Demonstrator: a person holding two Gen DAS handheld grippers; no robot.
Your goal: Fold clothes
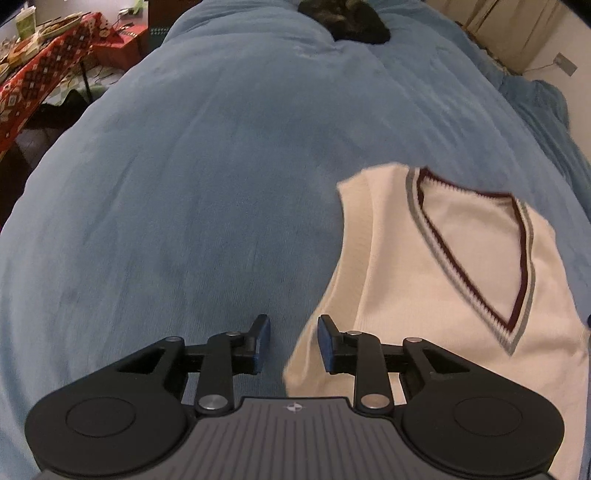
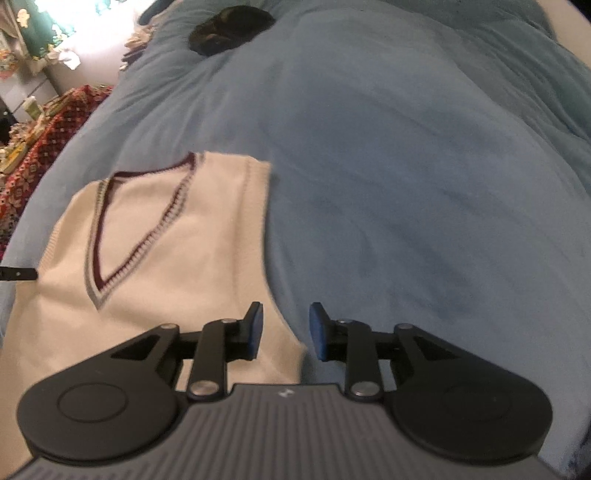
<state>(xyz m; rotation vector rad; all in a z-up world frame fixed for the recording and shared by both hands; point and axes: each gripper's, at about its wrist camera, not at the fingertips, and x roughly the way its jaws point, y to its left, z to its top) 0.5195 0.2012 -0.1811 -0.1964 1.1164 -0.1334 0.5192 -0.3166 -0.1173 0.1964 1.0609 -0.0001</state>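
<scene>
I hold two grippers above a bed covered in a blue blanket [image 1: 207,177], both tilted steeply downward. A cream sleeveless vest [image 1: 436,280] with a maroon and grey V-neck lies flat on the blanket, neckline away from me. My left gripper [image 1: 294,343] hovers over the vest's left edge, its blue-padded fingers [image 1: 263,341] a narrow gap apart with nothing pinched between them. My right gripper [image 2: 286,330] hovers over the vest's right edge near the armhole, its fingers [image 2: 318,330] likewise slightly parted and empty. A dark bundle [image 2: 229,31] sits at the far end of the bed. A bench with a red patterned cloth [image 1: 44,74] stands beside the bed.
</scene>
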